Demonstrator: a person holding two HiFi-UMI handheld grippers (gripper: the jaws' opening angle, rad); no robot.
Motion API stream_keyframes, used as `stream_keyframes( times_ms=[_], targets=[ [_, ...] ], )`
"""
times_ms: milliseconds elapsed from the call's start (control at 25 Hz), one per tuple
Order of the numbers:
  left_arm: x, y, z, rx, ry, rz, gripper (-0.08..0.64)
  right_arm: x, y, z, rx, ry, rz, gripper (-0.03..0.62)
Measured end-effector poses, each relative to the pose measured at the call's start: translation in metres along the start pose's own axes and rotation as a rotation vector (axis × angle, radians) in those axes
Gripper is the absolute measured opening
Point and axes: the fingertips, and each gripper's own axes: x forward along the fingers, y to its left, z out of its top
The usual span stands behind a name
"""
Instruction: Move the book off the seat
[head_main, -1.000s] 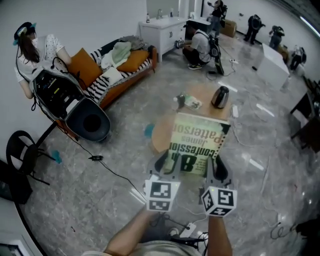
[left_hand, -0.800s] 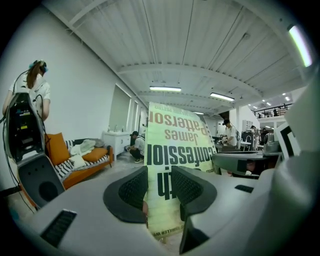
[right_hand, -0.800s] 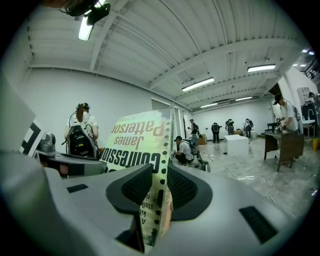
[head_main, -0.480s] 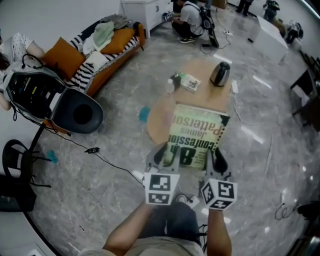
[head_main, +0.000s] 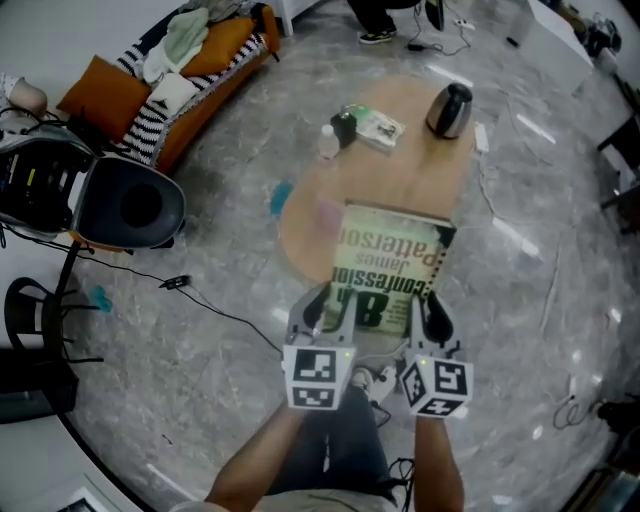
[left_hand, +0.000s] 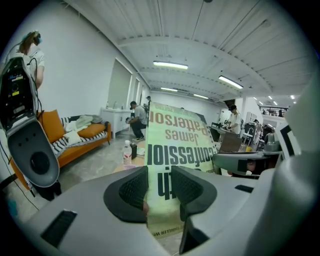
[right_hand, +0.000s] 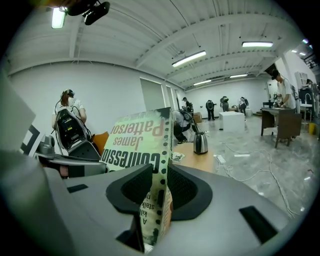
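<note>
A pale green paperback book (head_main: 390, 270) with big black print hangs upright-tilted in the air over the near part of a low wooden table (head_main: 320, 205). My left gripper (head_main: 320, 315) is shut on the book's lower left corner, and my right gripper (head_main: 432, 318) is shut on its lower right edge. In the left gripper view the cover (left_hand: 175, 145) stands between the ribbed pads of the left gripper (left_hand: 160, 187). In the right gripper view the dotted spine edge (right_hand: 162, 150) is pinched by the right gripper (right_hand: 157, 187).
On the table stand a dark kettle (head_main: 447, 108), a small bottle (head_main: 327, 142) and a flat packet (head_main: 378, 125). An orange sofa (head_main: 215, 55) with cushions and clothes is at the far left, a black round-backed seat (head_main: 130, 205) nearer. Cables and a power strip (head_main: 375, 380) lie on the floor.
Both grippers have come down with the book, which now hangs lower and closer over the table. The table and floor have shifted nearer in the head view.
</note>
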Motion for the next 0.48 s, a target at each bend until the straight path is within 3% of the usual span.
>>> stream_keyframes(
  times_ms=[480],
  targets=[
    [0.081, 0.015, -0.120, -0.061, 0.163, 0.027, 0.149, 0.069, -0.034, -0.127, 0.072, 0.151, 0.010, 0.101]
  ],
)
